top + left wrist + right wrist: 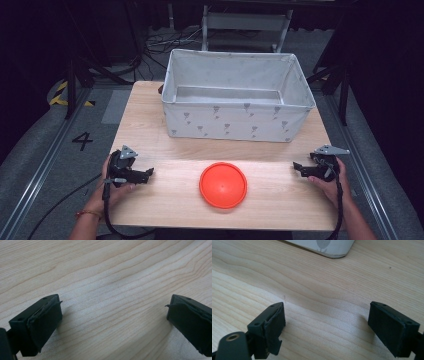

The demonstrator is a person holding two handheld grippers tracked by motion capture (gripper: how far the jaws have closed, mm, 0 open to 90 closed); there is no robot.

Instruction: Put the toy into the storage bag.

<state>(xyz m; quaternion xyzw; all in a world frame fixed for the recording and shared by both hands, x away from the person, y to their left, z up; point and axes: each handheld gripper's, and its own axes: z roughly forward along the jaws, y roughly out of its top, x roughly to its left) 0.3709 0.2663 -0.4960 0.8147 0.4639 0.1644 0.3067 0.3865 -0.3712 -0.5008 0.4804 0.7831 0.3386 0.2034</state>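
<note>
Grain runs pale across the wooden table (pixel 280 200), with a smooth round orange disc (pixel 223 184) low in centre frame. Left gripper (pixel 148 174) and right gripper (pixel 298 169) rest either side, black jaws apart. Behind stands a soft white fabric bin (pixel 235 120).

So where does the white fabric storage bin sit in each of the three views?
High view: the fabric bin stands at the far middle of the wooden table, beyond the orange disc.
Left gripper view: not in it.
Right gripper view: one bin corner at the top edge.
Shared landmark: the table's pale wood grain.
</note>
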